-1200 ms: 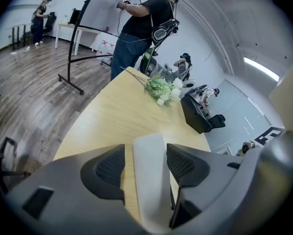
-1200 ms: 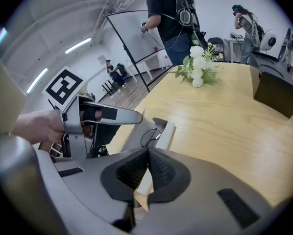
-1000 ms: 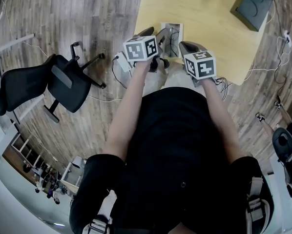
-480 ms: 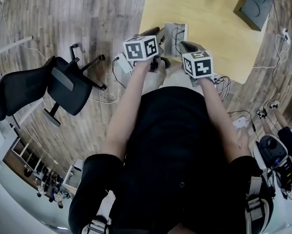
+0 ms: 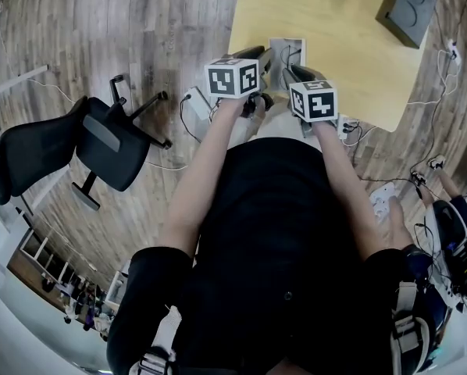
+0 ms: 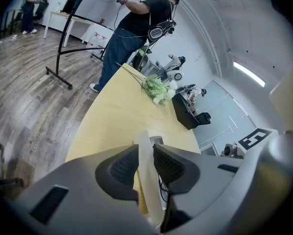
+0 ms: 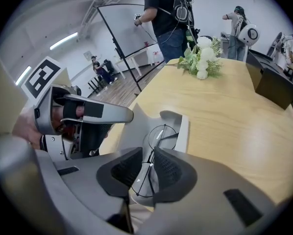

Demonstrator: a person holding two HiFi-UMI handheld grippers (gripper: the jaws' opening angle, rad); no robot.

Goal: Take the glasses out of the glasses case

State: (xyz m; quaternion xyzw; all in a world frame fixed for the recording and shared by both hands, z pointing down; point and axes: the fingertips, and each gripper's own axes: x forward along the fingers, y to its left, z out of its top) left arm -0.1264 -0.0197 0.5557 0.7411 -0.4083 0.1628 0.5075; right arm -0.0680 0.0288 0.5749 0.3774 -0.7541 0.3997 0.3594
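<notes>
Table (image 5: pixel 327 37) of pale wood first, broad and mostly bare, with the glasses case (image 7: pixel 184 126) lying open at its near edge. Next, left gripper (image 6: pixel 146 161): jaws just closed in and now clamped on the lid (image 6: pixel 142 138), a thin white flap standing upright between them and looking stiff enough to serve as a handle. Then right gripper (image 7: pixel 147 169), poised over the open tray, jaws narrowly apart and straddling the glasses (image 7: pixel 157 138). Seemingly no pinch on the frame yet, though hard to be sure with wire this fine.

Glasses themselves: round lenses in a thin dark wire frame, lying flat in the case with the arms apparently folded. Likely very light, so no real force needed to lift. Likely fragile too, since such wire bends easily and the lenses would smear or scratch. Best taken at the bridge or at a hinge corner, across the wire rather than on the glass, with a gentle squeeze only. Thin wire apt to slip or twist in a loose hold, so worth closing squarely. Case also light and likely to ride up with the frame, hence the value of keeping the lid pinned. Straight upward lift advisable, to keep the arms from snagging on the case wall.
</notes>
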